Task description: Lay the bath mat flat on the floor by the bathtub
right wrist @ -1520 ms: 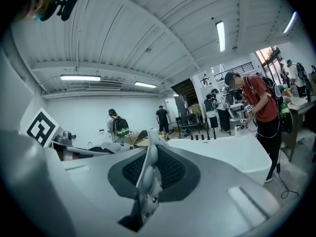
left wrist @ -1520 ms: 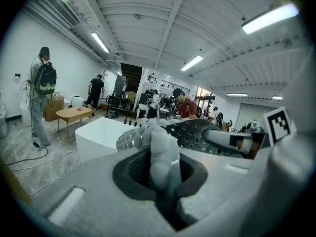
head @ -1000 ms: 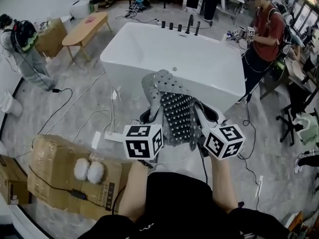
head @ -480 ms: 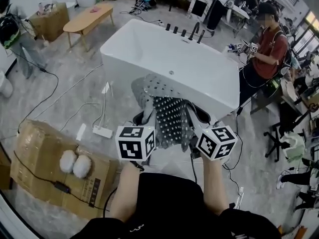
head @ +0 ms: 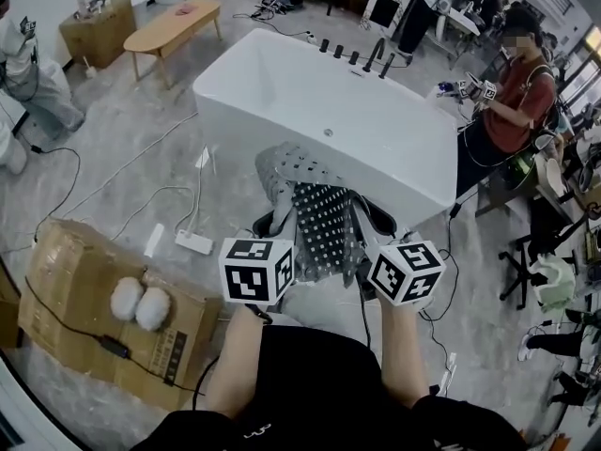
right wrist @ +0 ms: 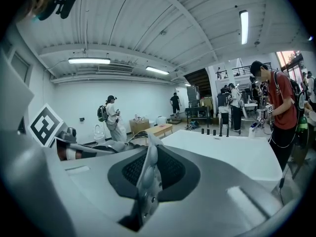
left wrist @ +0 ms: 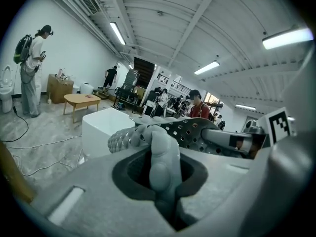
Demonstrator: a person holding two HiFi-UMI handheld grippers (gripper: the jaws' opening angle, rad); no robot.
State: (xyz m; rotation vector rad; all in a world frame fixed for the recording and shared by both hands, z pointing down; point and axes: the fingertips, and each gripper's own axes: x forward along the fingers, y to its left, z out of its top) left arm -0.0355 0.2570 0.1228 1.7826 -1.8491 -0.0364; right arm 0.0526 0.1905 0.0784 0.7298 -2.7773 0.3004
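Observation:
A grey rubber bath mat [head: 319, 216] with rows of holes hangs bunched in the air between my two grippers, just in front of the white bathtub [head: 324, 111]. My left gripper [head: 273, 224] is shut on the mat's left edge, and a knobbly fold of mat [left wrist: 163, 154] is pinched between its jaws. On the other side my right gripper [head: 370, 222] is shut on the right edge, where a thin strip of mat [right wrist: 147, 174] stands in the jaw slot. The far end of the mat droops toward the tub wall. The floor below the mat is hidden.
A cardboard box [head: 99, 303] with two white fluffy balls lies at my left. A white power strip [head: 194, 242] and cables cross the grey floor. A person in a red shirt [head: 512, 92] stands right of the tub, near an office chair [head: 545, 242]. A wooden bench [head: 174, 24] is behind.
Both grippers have carried the mat a little forward and lower, still gripping its two edges. The head view has swung, so the box and the tub sit differently in frame.

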